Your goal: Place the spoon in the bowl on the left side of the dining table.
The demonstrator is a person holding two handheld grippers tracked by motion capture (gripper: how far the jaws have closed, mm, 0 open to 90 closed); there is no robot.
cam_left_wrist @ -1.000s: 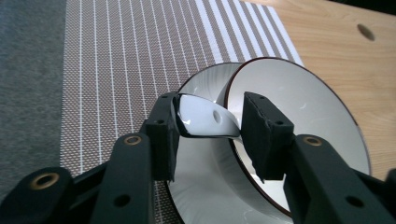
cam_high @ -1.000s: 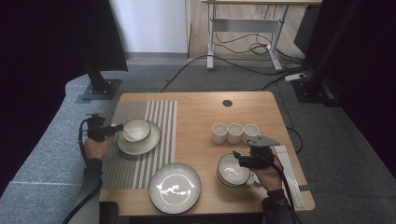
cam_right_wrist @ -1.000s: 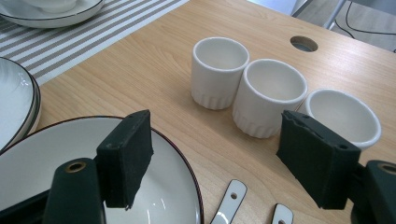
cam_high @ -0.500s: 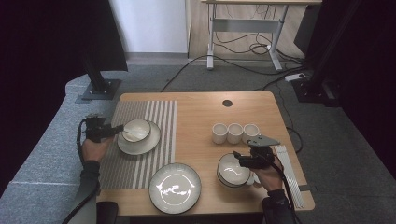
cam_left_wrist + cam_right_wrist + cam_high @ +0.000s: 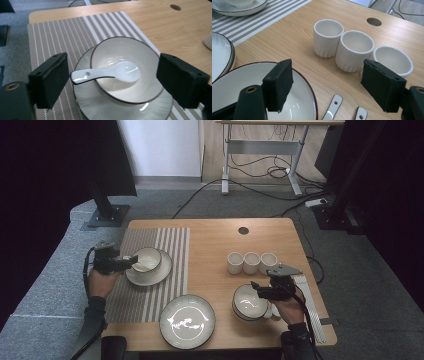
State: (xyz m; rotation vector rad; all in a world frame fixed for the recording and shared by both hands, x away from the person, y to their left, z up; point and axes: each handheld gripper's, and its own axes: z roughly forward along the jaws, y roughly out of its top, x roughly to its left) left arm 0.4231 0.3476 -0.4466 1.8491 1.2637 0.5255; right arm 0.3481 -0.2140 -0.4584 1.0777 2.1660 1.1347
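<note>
You are working in a lab or studio room rigged for recording: your light wooden bench stands on grey carpet, black curtains hang at both sides, loose black cables trail beneath a height-adjustable metal-framed desk, and black stand bases flank you.

White ceramic spoon: lies in a white, dark-rimmed bowl, scoop resting at the bowl's bottom, handle propped over the rim and pointing outward; a small hole pierces the handle end. The bowl stands upright on a white saucer on the striped placemat.
</note>
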